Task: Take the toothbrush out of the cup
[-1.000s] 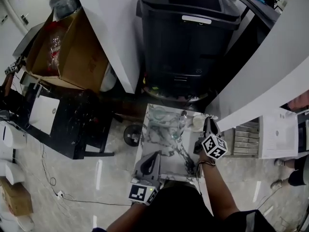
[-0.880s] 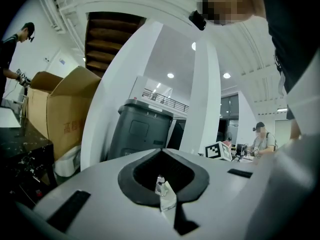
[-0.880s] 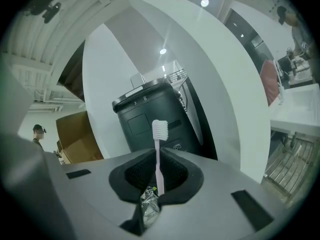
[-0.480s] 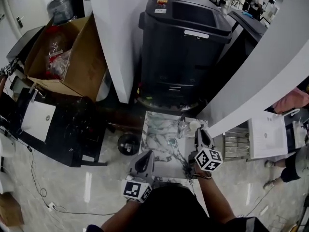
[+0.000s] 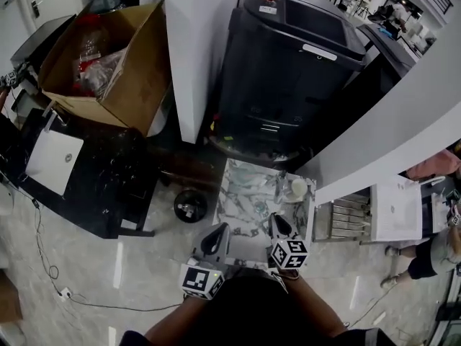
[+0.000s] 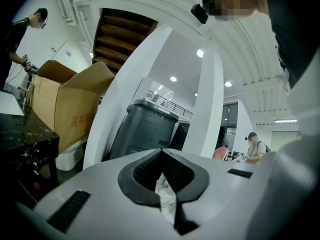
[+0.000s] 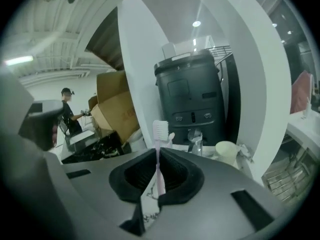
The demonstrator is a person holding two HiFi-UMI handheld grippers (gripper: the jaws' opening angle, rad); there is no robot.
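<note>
The person is holding the left gripper (image 5: 218, 231) and right gripper (image 5: 276, 220) side by side, close in front of the body, with the left forearm (image 5: 167, 327) and right forearm (image 5: 318, 317) reaching in from below. Both are pointing forward. The left gripper's jaws are sitting together with nothing between them, while the right gripper's jaws are clamping a toothbrush (image 7: 159, 155) by its handle, bristles upward.

The head camera is looking steeply down from high above the marbled surface (image 5: 241, 182), taking in the left claw (image 5: 216, 232) and right claw (image 5: 276, 222). Each gripper camera is sitting close behind its own jaws, facing roughly level outward. All three are sharing the dark grey bin (image 5: 288, 63) and cardboard box (image 5: 108, 56).
</note>
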